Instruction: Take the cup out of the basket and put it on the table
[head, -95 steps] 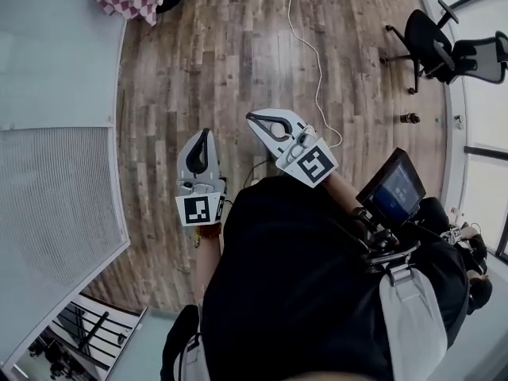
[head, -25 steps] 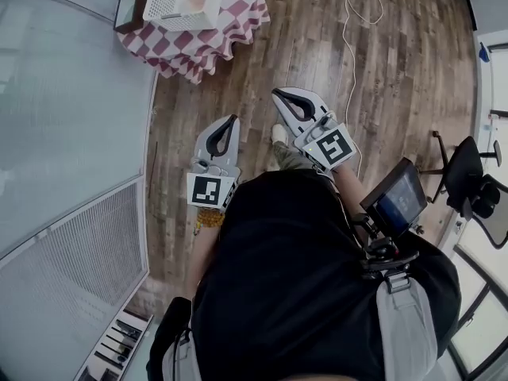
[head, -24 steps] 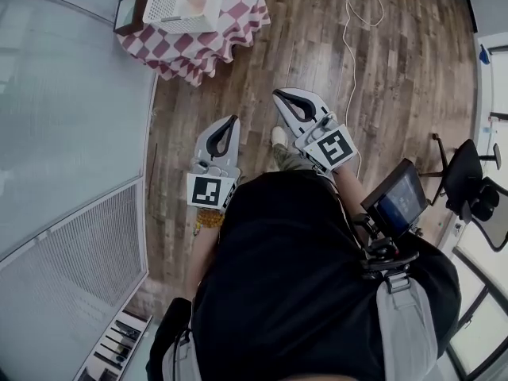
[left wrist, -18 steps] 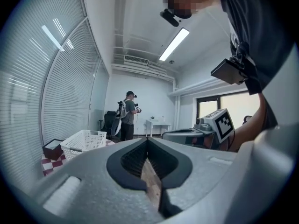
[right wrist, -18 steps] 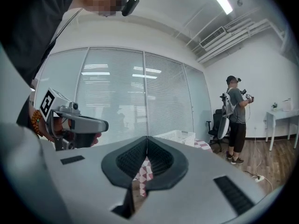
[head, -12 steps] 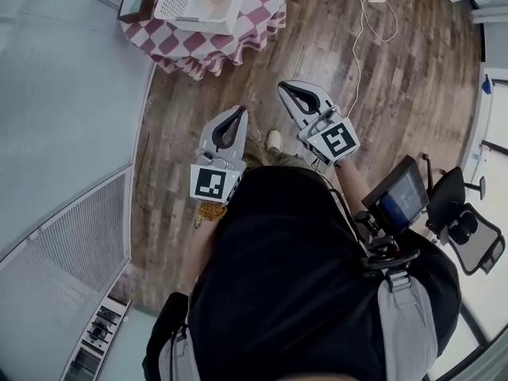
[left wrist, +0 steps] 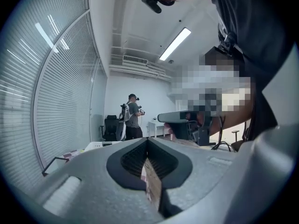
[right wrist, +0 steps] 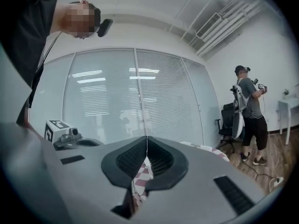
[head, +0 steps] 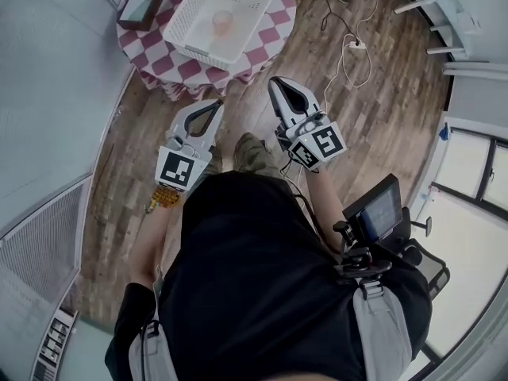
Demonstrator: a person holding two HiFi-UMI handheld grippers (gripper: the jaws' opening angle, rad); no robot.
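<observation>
A pale pink cup [head: 223, 22] stands inside a white mesh basket [head: 208, 48] on a round table with a red-and-white checked cloth [head: 184, 71], at the top of the head view. Both grippers are held over the wooden floor, short of the table, pointing toward it. The left gripper [head: 217, 104] is shut and holds nothing; its tips [left wrist: 147, 140] meet in its own view. On the right, the right gripper [head: 276, 82] is likewise shut and bare, tips [right wrist: 146, 138] together, with checked cloth showing below them.
A dark box [head: 140, 5] sits on the table left of the basket. A white cable and power strip [head: 353, 43] lie on the floor at right. A glass wall with blinds [head: 55, 125] runs along the left. Another person [right wrist: 250, 111] stands far off by an office chair [left wrist: 111, 126].
The table with the basket has come from the top edge nearer to the grippers and more toward the middle. Both grippers stay shut in front of the person.
</observation>
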